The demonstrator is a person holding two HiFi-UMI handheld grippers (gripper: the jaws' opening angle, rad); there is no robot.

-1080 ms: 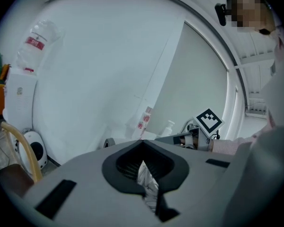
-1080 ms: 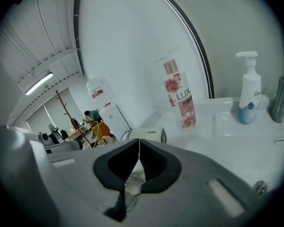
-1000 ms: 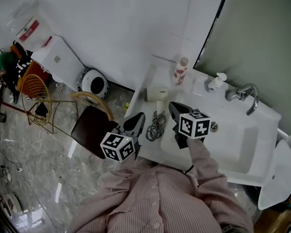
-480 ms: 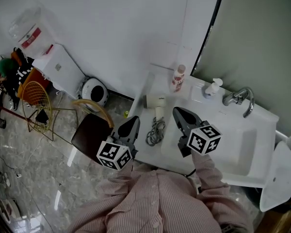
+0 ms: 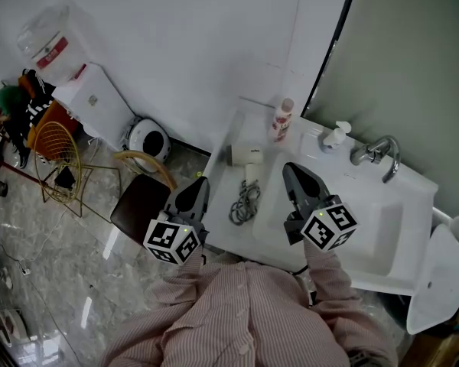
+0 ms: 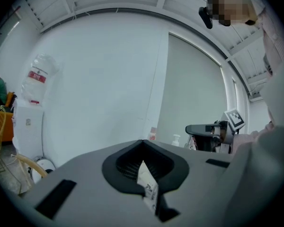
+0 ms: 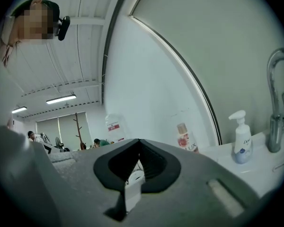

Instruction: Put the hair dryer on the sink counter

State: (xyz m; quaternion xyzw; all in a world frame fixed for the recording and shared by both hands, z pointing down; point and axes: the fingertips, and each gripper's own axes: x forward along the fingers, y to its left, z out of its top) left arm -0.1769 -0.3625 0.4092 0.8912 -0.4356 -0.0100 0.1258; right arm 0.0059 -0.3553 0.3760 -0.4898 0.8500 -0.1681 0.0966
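Already the hair dryer (image 5: pixel 249 157) lies on the sink counter (image 5: pixel 225 182) — left gripper (image 5: pixel 198 185) and right gripper (image 5: pixel 294 173), both closed and empty, should avoid snagging its cord (image 5: pixel 245 199).

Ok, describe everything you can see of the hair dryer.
The hair dryer is small, pale and plastic-looking, with a short barrel and a handle angled off it. It lies on its side on the white sink counter, left of the basin. Its dark cord lies loosely bundled past the handle's end. Nothing holds it: the left gripper and right gripper flank it, tongs shut, clear of it.
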